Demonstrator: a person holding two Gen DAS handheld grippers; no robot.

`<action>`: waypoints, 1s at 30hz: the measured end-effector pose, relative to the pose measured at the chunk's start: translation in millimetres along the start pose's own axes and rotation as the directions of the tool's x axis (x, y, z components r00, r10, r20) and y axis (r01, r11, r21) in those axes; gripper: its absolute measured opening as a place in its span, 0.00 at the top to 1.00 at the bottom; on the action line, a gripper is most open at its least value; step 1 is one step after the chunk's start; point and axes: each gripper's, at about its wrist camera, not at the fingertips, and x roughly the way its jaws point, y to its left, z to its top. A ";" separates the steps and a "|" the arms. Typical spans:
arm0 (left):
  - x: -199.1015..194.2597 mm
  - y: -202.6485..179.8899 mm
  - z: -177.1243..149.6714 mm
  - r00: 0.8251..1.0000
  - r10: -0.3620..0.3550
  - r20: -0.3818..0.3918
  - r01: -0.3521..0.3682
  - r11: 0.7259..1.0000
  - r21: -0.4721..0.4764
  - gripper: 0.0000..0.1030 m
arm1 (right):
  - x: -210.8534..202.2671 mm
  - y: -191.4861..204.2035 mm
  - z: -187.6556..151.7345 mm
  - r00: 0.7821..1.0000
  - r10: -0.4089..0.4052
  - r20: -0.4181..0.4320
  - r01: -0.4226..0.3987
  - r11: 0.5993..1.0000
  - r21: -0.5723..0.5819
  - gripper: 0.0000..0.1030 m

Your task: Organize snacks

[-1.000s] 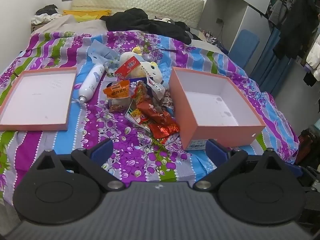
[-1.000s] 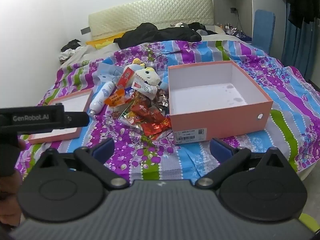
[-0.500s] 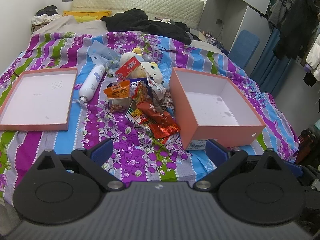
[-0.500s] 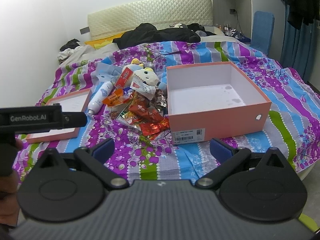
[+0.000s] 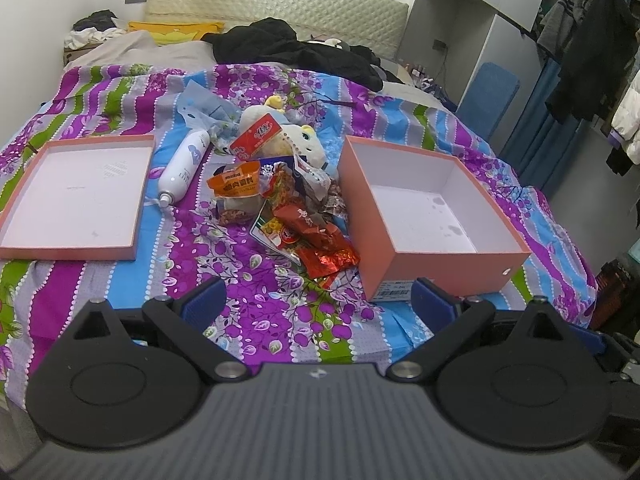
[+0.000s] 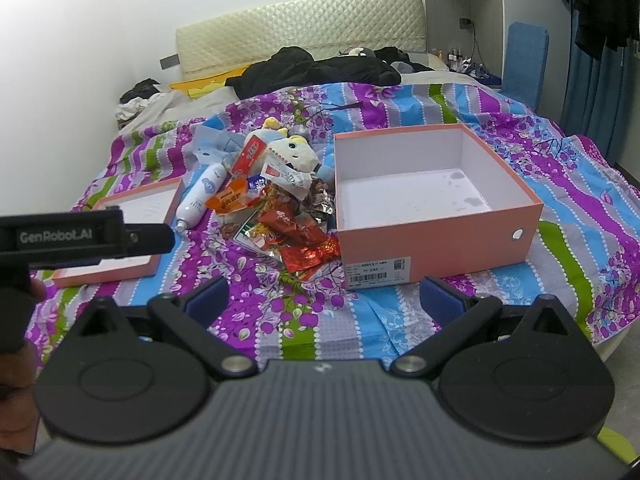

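The snack packets, heaped centre frame beside the empty pink box, look light, crinkly and slippery; pinch a sealed edge. Left hand-held gripper and right hand-held gripper both gape wide, holding nothing.

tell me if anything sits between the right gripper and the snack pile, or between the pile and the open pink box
Nothing visible does. The right gripper hangs open above bare bedspread, with the snack pile straight ahead. The pile's red packets lie against the near left wall of the pink box, whose top is open and which holds nothing.
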 end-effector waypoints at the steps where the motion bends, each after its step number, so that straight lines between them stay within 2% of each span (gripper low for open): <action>1: 0.9 -1.3 0.2 1.000 0.001 -0.001 -0.001 1.000 0.000 0.03 | -0.1 0.0 0.0 1.000 -0.001 0.001 0.001 1.000 0.000 0.00; 19: 7.2 -5.0 -3.3 1.000 -0.009 0.005 0.009 1.000 -0.007 0.03 | 3.2 -0.4 -1.5 1.000 0.006 -0.015 -0.006 1.000 0.003 0.00; 30: 16.4 14.9 -12.2 1.000 0.013 -0.013 -0.013 0.998 -0.061 0.03 | 12.8 6.8 -6.2 1.000 -0.003 -0.022 0.002 1.000 -0.018 0.00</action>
